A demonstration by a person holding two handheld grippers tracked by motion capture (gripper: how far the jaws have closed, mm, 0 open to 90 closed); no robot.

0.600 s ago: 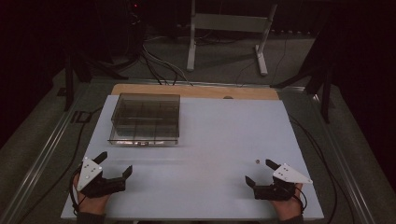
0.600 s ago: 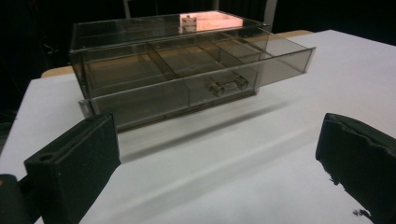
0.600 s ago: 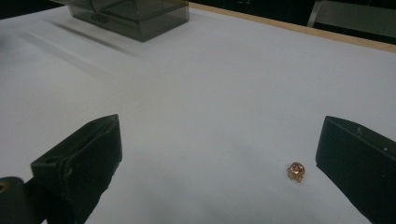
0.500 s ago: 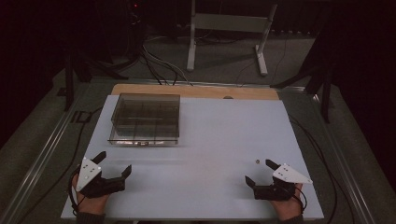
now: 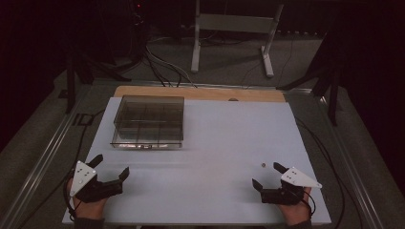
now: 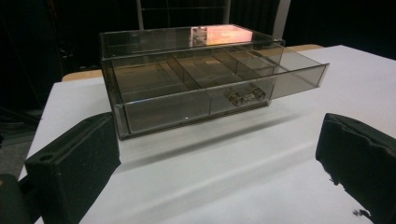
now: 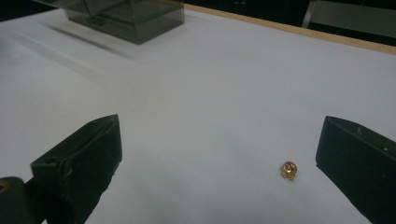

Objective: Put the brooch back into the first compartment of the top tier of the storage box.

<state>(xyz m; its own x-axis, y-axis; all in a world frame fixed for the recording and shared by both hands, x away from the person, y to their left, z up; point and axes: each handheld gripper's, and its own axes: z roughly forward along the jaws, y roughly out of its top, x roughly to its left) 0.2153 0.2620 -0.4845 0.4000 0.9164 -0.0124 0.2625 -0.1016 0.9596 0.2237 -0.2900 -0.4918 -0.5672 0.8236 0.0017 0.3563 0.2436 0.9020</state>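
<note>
A smoky clear plastic drawer box (image 5: 148, 120) stands at the back left of the white table (image 5: 219, 143). Its drawer (image 6: 219, 93) is pulled out toward me, showing divided compartments that look empty. A tiny copper-coloured piece (image 5: 262, 165) lies on the table at the front right; in the right gripper view this copper piece (image 7: 288, 170) sits just inside the right-hand jaw. My left gripper (image 5: 111, 167) rests open near the front left edge, facing the box. Near the front right edge my right gripper (image 5: 270, 175) is open, with nothing between its jaws.
A wooden strip (image 5: 200, 93) runs along the table's far edge. Beyond it stands a white metal frame (image 5: 234, 33) on the floor, with cables (image 5: 162, 67) trailing at the left. Metal rails (image 5: 43, 152) flank the table.
</note>
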